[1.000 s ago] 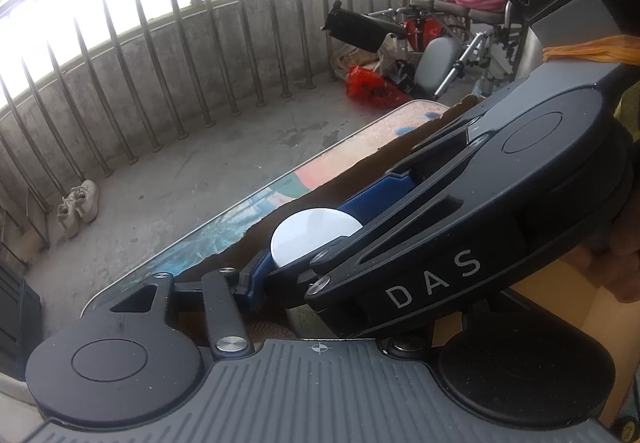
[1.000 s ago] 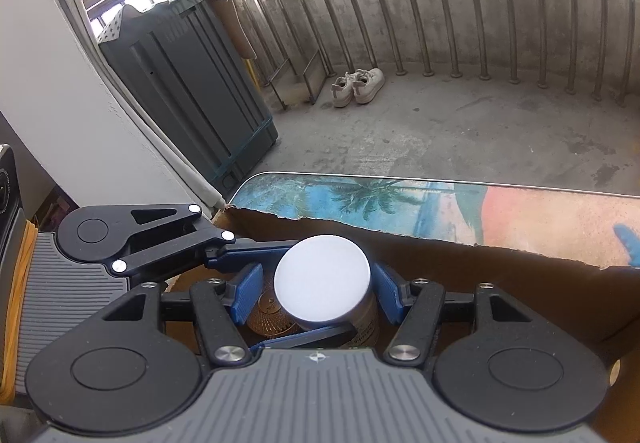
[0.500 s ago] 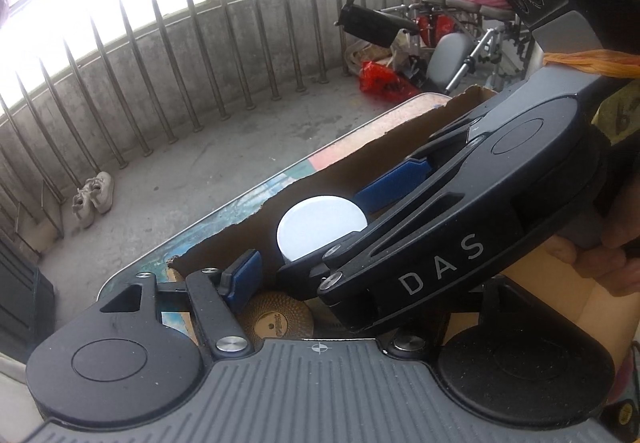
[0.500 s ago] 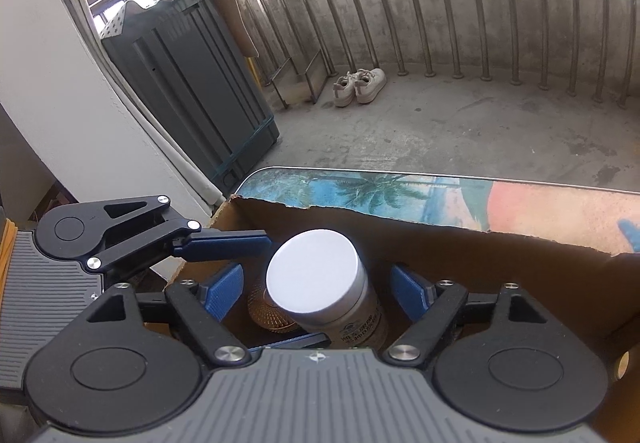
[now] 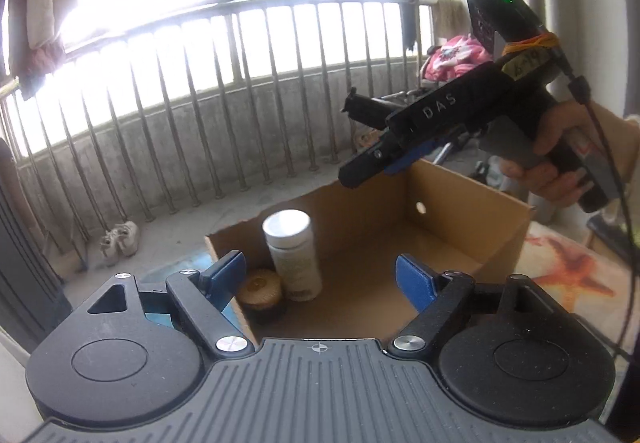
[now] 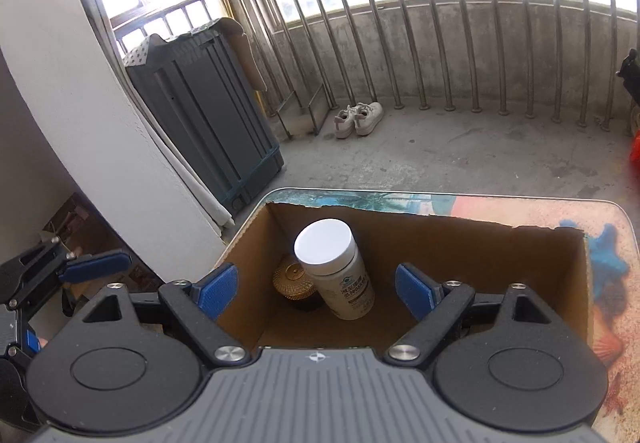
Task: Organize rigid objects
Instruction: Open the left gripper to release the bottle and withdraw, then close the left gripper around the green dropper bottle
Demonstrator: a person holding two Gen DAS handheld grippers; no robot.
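White-capped bottle (image 6: 334,271) stands upright in the cardboard box (image 6: 480,243) corner, touching a gold-lidded jar (image 6: 294,279). My 2 grippers, left (image 5: 320,277) and right (image 6: 316,287), gape wide, empty. Looks rigid, light, slick plastic; I'd grip mid-body.

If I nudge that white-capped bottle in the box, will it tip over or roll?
The bottle is tall and narrow and stands upright, so a high push would probably tip it. Its round body would likely roll once down. The gold-lidded jar beside it and the cardboard box wall might stop it.
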